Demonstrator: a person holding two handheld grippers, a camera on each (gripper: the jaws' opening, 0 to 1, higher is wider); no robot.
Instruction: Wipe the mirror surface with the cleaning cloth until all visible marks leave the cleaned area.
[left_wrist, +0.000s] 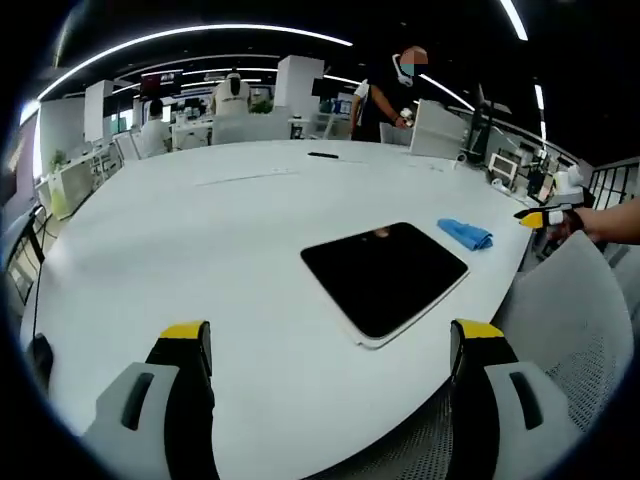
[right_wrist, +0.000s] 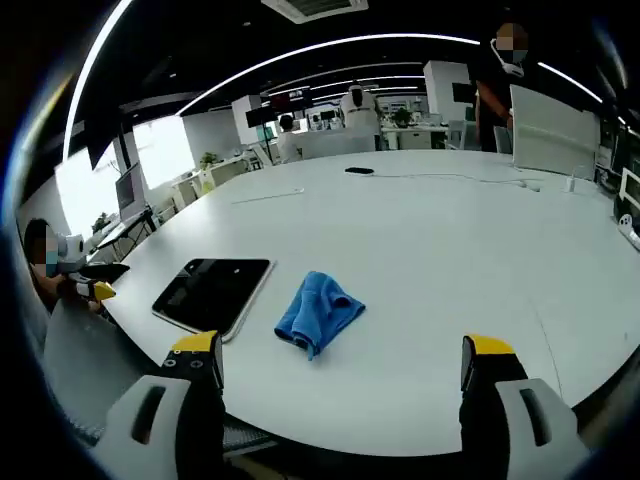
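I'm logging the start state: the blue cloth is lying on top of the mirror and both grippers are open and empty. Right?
Not quite: the blue cloth lies on the white table beside the mirror, not on it, as the right gripper view shows. Both grippers are open and empty.

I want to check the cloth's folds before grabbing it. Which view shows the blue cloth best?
The right gripper view: the blue cloth lies close and large, folds clear. In the left gripper view it is small, beyond the mirror.

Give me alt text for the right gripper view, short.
A crumpled blue cleaning cloth lies on a white table beside a dark rectangular mirror, not touching it. The right gripper hangs open over the near table edge, holding nothing.
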